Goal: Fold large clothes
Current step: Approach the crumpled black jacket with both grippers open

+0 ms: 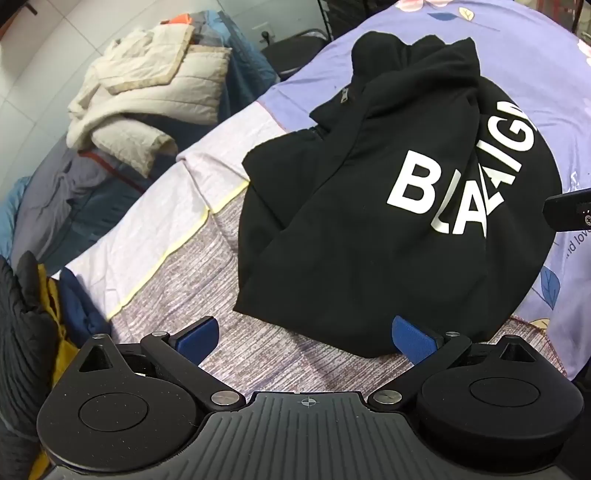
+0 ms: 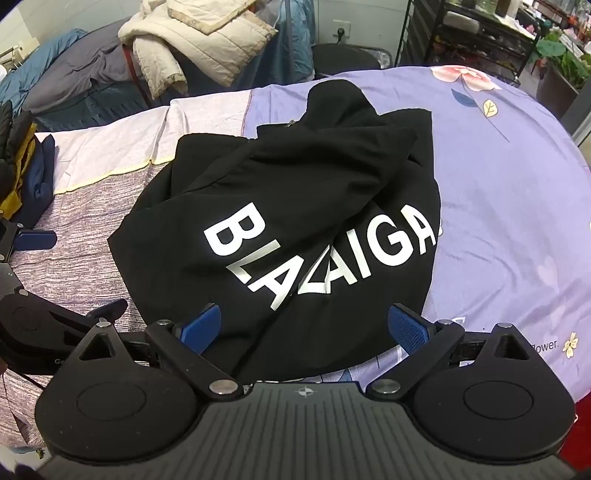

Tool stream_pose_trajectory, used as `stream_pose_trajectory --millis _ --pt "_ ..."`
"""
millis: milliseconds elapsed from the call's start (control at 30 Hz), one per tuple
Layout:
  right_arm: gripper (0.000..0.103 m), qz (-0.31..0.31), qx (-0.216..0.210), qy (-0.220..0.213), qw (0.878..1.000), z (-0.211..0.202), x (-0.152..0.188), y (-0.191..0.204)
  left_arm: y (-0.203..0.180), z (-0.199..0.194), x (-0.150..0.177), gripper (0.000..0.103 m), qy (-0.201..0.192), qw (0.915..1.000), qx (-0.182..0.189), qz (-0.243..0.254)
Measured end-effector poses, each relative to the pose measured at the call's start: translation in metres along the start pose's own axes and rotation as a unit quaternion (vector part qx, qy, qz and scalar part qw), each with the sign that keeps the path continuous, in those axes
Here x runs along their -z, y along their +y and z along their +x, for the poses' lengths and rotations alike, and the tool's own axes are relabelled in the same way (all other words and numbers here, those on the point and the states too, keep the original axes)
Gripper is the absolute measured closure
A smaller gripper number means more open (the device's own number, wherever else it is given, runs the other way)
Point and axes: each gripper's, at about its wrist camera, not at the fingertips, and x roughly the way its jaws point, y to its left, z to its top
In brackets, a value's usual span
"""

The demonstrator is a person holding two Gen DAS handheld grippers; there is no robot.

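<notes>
Hoodie (image 1: 354,206), black, w/ big white lettering, lies in a folded bundle on the bed sheet (image 1: 207,236), straddling the seam btw the grey-striped part and the purple floral part (image 2: 517,192). Lettering is creased; the middle letters overlap at a fold. A zip pull shows near the far end of the bundle, hood part bunched at the far side.

Left gripper (image 1: 306,338): jaws wide apart, nothing btw them. Blue pads (image 1: 412,338) hover at the near edge of the hoodie; the right pad is just beside or on the hem, can't tell if touching. Left pad is over bare striped sheet.

Right gripper (image 2: 304,326): jaws also spread wide, holding nothing. Both pads sit over the near edge of the hoodie, contact unclear. In the right wrist view the left gripper's body shows at far left, near the sheet.

Bkgd: cream quilted jacket (image 1: 155,81) heaped on blue and grey bedding, far left. Dark clothes pile w/ a mustard piece (image 2: 22,166) at the left edge of the bed. Black metal shelving (image 2: 476,33) and plants far right.
</notes>
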Motion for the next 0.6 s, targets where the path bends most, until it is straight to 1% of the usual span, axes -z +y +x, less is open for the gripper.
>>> stream_pose_trajectory --millis 200,367,600 --pt "0.005 0.000 -0.003 0.005 1.000 0.0037 -0.0048 -0.0040 0.0020 0.0013 0.0019 0.000 0.001 1.0000 -0.001 -0.004" --pt "0.005 -0.002 -0.001 0.005 1.000 0.0046 -0.0014 0.0034 0.0024 0.0020 0.0022 0.000 0.001 1.0000 -0.002 -0.004" --pt "0.005 -0.007 0.002 0.014 1.000 0.0055 0.0021 0.0022 0.0009 0.0018 0.0010 0.000 0.000 1.0000 -0.001 -0.008"
